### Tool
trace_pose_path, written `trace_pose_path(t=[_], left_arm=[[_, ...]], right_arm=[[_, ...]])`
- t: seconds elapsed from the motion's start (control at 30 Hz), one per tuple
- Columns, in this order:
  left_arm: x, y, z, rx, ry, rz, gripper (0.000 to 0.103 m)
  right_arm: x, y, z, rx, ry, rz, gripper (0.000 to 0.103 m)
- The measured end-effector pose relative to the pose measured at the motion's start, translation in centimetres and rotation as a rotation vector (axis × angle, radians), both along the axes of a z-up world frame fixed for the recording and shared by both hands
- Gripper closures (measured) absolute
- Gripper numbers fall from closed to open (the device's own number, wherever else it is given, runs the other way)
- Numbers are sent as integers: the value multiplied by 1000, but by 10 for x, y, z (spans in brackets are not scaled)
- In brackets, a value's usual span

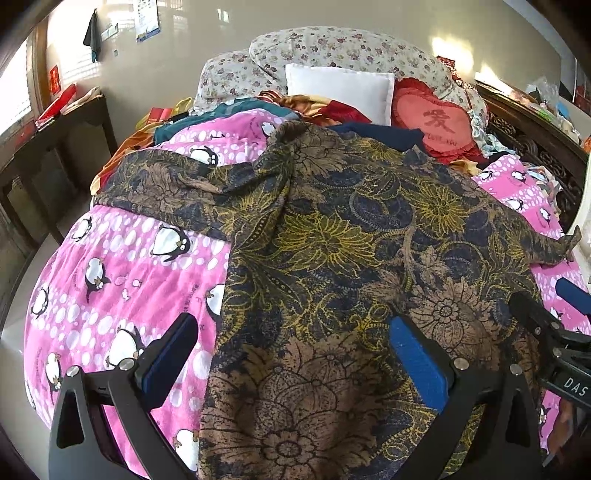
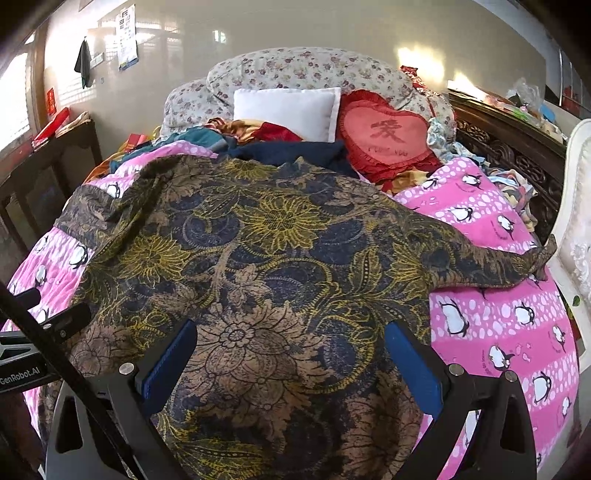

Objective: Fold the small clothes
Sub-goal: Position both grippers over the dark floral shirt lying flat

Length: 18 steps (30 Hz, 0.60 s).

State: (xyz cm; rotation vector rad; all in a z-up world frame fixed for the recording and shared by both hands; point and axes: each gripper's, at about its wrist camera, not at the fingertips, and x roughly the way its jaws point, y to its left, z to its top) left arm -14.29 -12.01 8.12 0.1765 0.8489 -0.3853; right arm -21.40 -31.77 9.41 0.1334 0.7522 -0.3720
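Left wrist view shows me the floral garment (image 1: 332,258) spread flat over the pink penguin blanket (image 1: 110,266) on the bed, one sleeve reaching toward each side. My left gripper (image 1: 295,354) hangs over the garment's near hem with its blue fingers (image 1: 421,362) wide apart, holding nothing. My right gripper (image 2: 291,358) sits just beside it over the same hem, equally spread and empty. Beyond the garment lie a white pillow (image 2: 288,110) and a red heart cushion (image 2: 388,136).

floral top (image 2: 280,266) hem cut off at bottom edge; wall calendar (image 1: 147,18) text unreadable; penguin blanket (image 1: 122,258) mostly covered.
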Motion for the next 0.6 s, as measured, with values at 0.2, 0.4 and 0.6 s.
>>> trace_pose_path(t=[0.2,0.4,0.6], left_arm=[[5,-1,-8,10,11,10,0],[10,5,-10,5,11,23,0],[18,14,-11,2,11,43,0]], right_arm=[[6,4,0,0,6,8,0],[14,9,0,-11,18,20,0],[27,17,-2,-14,29,39,0]])
